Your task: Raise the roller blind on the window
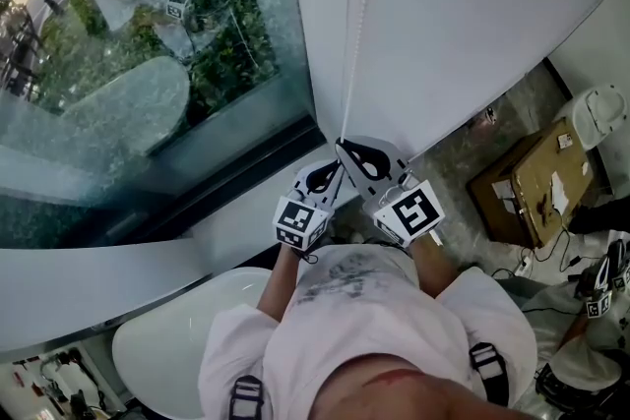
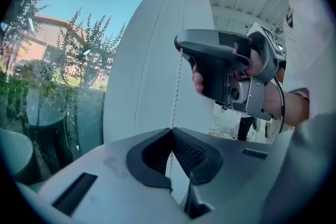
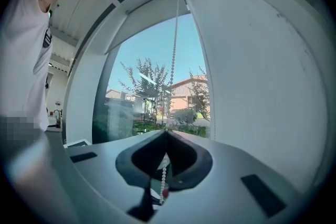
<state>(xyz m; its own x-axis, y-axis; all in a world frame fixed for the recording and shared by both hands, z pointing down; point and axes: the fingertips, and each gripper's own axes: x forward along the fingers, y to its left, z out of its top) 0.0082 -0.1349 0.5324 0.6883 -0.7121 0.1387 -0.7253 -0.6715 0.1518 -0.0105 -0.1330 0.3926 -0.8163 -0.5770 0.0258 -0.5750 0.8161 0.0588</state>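
The left gripper [image 1: 333, 168] and right gripper [image 1: 343, 146] both have their fingers pinched shut on the bead chain [image 1: 356, 34], right just above left. The blind [image 3: 142, 21] hangs high above the fingers.

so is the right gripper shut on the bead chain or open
Shut: the right gripper has its jaw tips closed on the bead chain, which runs up from them.
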